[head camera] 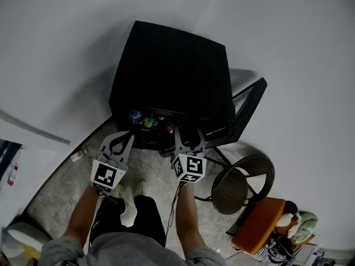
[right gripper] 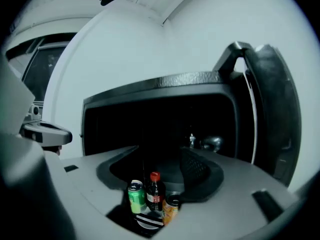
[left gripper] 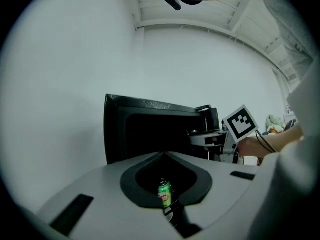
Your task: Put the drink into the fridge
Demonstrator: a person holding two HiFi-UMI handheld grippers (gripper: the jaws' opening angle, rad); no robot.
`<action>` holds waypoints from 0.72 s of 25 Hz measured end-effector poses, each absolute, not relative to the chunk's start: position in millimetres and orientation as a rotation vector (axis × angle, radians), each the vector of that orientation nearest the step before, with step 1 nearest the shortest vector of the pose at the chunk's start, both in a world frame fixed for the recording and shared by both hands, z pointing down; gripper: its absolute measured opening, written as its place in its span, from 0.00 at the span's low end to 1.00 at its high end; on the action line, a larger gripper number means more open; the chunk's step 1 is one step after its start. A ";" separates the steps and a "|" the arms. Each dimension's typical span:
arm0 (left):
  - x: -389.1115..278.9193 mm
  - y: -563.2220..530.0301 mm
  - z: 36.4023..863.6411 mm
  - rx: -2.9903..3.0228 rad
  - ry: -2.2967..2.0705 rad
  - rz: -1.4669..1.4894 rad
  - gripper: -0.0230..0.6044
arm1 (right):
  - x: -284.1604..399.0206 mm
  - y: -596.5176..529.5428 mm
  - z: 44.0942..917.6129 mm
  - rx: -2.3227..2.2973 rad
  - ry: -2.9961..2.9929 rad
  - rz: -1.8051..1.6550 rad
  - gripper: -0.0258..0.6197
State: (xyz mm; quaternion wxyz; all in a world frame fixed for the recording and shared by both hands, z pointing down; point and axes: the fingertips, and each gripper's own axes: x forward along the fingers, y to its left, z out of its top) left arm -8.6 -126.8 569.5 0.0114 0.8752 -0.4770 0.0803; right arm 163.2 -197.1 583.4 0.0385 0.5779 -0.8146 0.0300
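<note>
A black mini fridge [head camera: 166, 71] stands against the wall with its door [head camera: 247, 107] swung open to the right. In the right gripper view a green can [right gripper: 136, 198], a dark bottle with a red cap [right gripper: 154, 191] and an orange can [right gripper: 171, 208] stand together in the fridge's front, seen through the gap of that gripper's jaws. My right gripper [head camera: 188, 133] reaches into the fridge mouth, open, and no pad visibly presses on a drink. My left gripper [head camera: 125, 139] hangs just outside the fridge's left front, jaws narrowly apart and empty; the green can [left gripper: 165, 194] shows far beyond them.
A round wicker chair [head camera: 241, 184] stands right of the fridge, under the open door. An orange cushion [head camera: 260, 223] and bags lie at the lower right. A small bottle [head camera: 76, 155] lies on the floor by the left wall. The person's feet [head camera: 130, 190] stand before the fridge.
</note>
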 end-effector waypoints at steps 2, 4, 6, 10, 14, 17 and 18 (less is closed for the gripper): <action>-7.0 -123.6 553.4 2.744 -1.486 0.261 0.04 | 163.0 -187.4 567.1 1.759 -2.500 0.074 0.43; -5.5 -120.5 536.2 2.754 -1.481 0.258 0.04 | 161.5 -177.4 551.2 1.743 -2.506 0.065 0.40; -5.0 -117.4 519.6 2.752 -1.475 0.243 0.04 | 158.2 -167.5 535.5 1.726 -2.507 0.044 0.39; -5.3 -113.5 492.4 2.759 -1.476 0.241 0.04 | 158.7 -150.2 507.4 1.717 -2.485 -0.008 0.33; -6.5 -107.3 467.3 2.780 -1.464 0.234 0.04 | 162.3 -134.6 482.1 1.750 -2.483 -0.002 0.27; -5.2 -97.2 453.6 2.782 -1.445 0.222 0.04 | 164.1 -120.6 465.8 1.788 -2.491 0.036 0.25; -4.6 -93.4 451.1 2.780 -1.440 0.224 0.04 | 163.7 -115.9 460.7 1.797 -2.494 0.047 0.25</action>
